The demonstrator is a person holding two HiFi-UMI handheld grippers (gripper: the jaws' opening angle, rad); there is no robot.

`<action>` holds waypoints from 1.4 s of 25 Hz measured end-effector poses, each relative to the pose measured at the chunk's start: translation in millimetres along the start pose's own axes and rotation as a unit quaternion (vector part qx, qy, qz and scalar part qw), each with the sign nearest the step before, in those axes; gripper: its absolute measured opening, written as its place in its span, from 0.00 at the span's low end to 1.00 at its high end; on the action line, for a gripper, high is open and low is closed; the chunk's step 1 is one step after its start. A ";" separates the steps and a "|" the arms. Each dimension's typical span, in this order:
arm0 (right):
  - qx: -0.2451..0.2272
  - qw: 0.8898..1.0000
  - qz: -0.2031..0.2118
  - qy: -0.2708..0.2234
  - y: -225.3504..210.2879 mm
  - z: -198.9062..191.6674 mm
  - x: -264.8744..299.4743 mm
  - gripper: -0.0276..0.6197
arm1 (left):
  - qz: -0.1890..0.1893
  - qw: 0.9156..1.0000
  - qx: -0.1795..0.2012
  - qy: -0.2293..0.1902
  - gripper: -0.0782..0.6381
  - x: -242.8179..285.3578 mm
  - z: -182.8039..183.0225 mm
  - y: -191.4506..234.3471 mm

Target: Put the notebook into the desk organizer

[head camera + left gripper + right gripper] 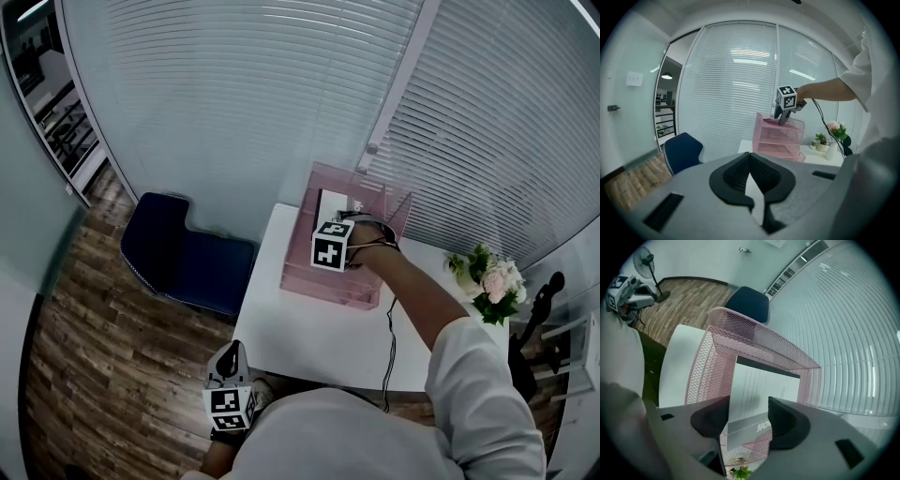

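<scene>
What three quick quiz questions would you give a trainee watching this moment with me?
1. True or false: the white lined notebook lies in the top tray of the pink wire-mesh desk organizer.
2. The right claw has its jaws: A) shut on the notebook; B) apart, with the notebook between them; C) out of view.
3. Fill in: the left claw is ___ (open or shut).
Key: 1 true. 2 B. 3 shut.
</scene>
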State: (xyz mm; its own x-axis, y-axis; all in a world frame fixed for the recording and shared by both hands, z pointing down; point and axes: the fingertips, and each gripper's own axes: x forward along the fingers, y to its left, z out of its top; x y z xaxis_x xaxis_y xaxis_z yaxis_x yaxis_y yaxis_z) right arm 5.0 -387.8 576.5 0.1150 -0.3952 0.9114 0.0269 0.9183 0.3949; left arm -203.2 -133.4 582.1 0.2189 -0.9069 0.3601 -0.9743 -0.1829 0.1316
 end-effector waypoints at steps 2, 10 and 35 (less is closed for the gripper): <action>0.000 1.000 0.011 -0.003 2.5 0.3 -2.6 0.45 | -0.001 1.000 0.000 0.001 0.12 0.2 -0.7 -2.3; 0.006 0.999 0.038 -0.025 10.9 1.1 -14.4 0.45 | -0.005 1.000 0.002 0.000 0.12 2.7 0.1 -8.7; 0.241 0.910 -0.071 -0.330 37.1 -37.2 -148.4 0.28 | -0.041 0.998 0.043 0.006 0.12 10.4 9.7 -49.7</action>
State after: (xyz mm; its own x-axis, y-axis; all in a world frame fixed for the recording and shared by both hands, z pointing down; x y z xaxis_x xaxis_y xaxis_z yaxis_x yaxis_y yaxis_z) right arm 25.9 -294.4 451.6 -0.4816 -0.5818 0.6554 -0.4615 0.8041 0.3747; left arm -153.0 -137.4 570.3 0.2973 -0.8831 0.3629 -0.9542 -0.2881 0.0806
